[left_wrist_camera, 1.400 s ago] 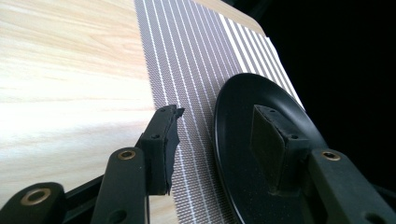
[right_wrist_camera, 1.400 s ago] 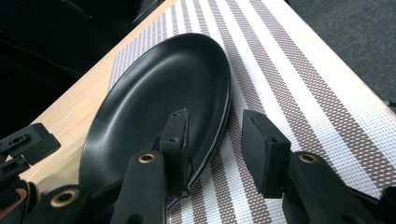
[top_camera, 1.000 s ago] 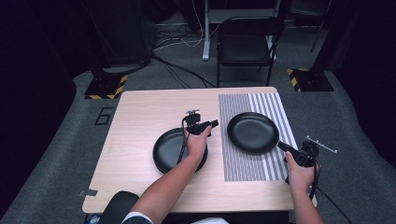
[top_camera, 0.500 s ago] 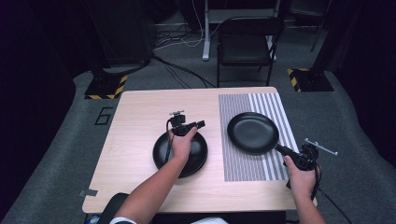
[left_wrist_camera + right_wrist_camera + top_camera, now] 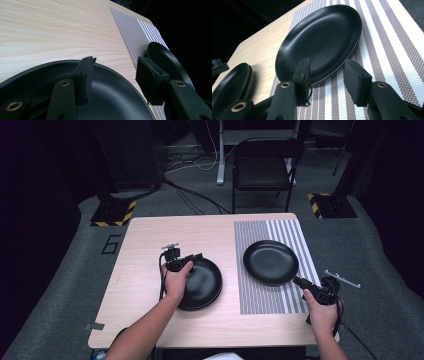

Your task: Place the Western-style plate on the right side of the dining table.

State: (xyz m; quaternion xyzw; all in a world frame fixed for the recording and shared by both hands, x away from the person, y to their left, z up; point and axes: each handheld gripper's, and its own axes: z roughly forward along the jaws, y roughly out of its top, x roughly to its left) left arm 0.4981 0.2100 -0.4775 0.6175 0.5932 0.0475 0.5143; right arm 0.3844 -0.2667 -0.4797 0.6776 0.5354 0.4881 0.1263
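A black plate (image 5: 205, 285) lies on the wooden table (image 5: 145, 245), and in the right gripper view it looks like a stack of two (image 5: 234, 82). My left gripper (image 5: 196, 258) hovers over its far rim, jaws open with nothing between them (image 5: 116, 75), and the dark plate (image 5: 112, 100) lies beneath. A second black plate (image 5: 270, 262) rests on the striped mat (image 5: 260, 300). My right gripper (image 5: 298, 281) sits at its near right rim, open (image 5: 329, 75), and the plate's (image 5: 322, 37) edge lies just ahead of the pads (image 5: 303, 77), untouched.
A black chair (image 5: 262, 170) stands behind the table. Yellow-and-black striped stand bases (image 5: 112, 212) (image 5: 330, 205) sit on the grey floor at either side, with cables between. The table's left half is bare wood.
My left gripper has moved left, from beside the right plate to above the left plate. The right gripper and both plates have stayed in place.
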